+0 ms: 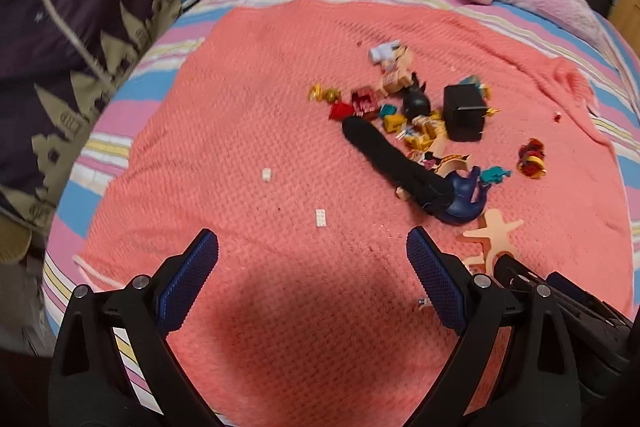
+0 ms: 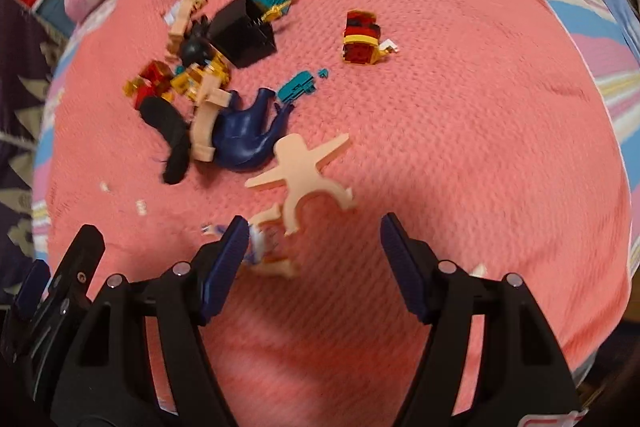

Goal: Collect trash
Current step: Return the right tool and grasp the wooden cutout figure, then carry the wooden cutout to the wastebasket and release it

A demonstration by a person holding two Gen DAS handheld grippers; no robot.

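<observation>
Our right gripper [image 2: 312,259] hangs wide open and empty over the coral blanket [image 2: 460,147], its left pad beside a small crumpled wrapper [image 2: 262,247], with the flat figure cutout [image 2: 304,167] just ahead. Our left gripper [image 1: 312,275] is equally wide and holds nothing, with two white scraps [image 1: 321,217] ahead. Beyond lie the blue elephant [image 2: 244,135], black box [image 2: 244,35] and scattered toy bricks [image 2: 360,39]. We risk pinching blanket, or sweeping toys up with the trash.
</observation>
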